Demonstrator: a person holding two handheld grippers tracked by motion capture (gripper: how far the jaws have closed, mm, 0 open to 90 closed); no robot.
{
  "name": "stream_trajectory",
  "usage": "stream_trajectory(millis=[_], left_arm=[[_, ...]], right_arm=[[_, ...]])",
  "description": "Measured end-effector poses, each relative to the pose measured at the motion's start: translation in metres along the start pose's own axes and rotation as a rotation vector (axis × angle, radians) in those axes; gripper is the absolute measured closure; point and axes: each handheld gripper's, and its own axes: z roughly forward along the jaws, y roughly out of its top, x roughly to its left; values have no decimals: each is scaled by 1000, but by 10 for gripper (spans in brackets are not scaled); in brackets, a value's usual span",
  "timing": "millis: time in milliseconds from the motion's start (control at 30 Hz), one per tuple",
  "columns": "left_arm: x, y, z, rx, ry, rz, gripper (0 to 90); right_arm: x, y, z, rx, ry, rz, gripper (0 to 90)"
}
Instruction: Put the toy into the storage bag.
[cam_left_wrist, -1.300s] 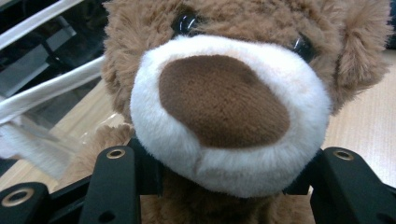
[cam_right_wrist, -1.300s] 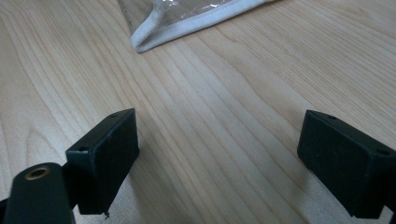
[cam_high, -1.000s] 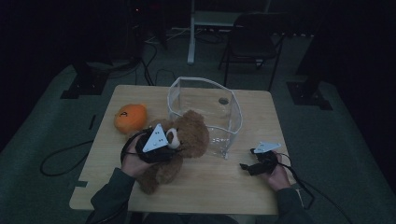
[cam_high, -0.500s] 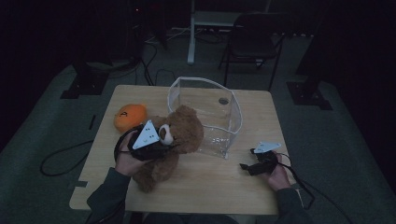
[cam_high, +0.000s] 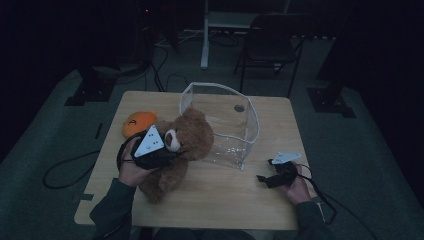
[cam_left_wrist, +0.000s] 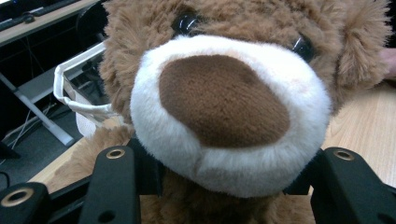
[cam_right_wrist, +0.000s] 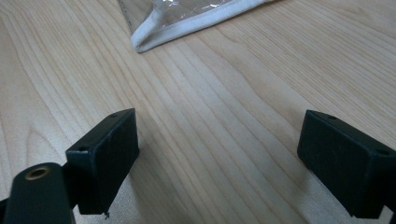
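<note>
Brown teddy bear (cam_left_wrist: 224, 102) clamped in left tongs (cam_left_wrist: 219, 172), raised

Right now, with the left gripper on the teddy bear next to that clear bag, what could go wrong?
1. The left gripper pinches only the teddy bear by its soft white muzzle; plush compresses, so the bear may slip out when lifted.
2. The clear bag stands unsupported, with the open right gripper resting apart from it on the table. Pushing the bear in could tip or slide it.
3. The orange plush toy lies close behind the left hand and might get knocked.
</note>
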Motion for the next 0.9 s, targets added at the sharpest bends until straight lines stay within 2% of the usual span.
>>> stream_trajectory(millis=[267,900], left_arm=[[5,3,-3,-6,10,-14,455],[15,17,-10,-21,28,0,455]], right_arm=[[0,0,0,0,0,0,120],[0,0,0,0,0,0,119]])
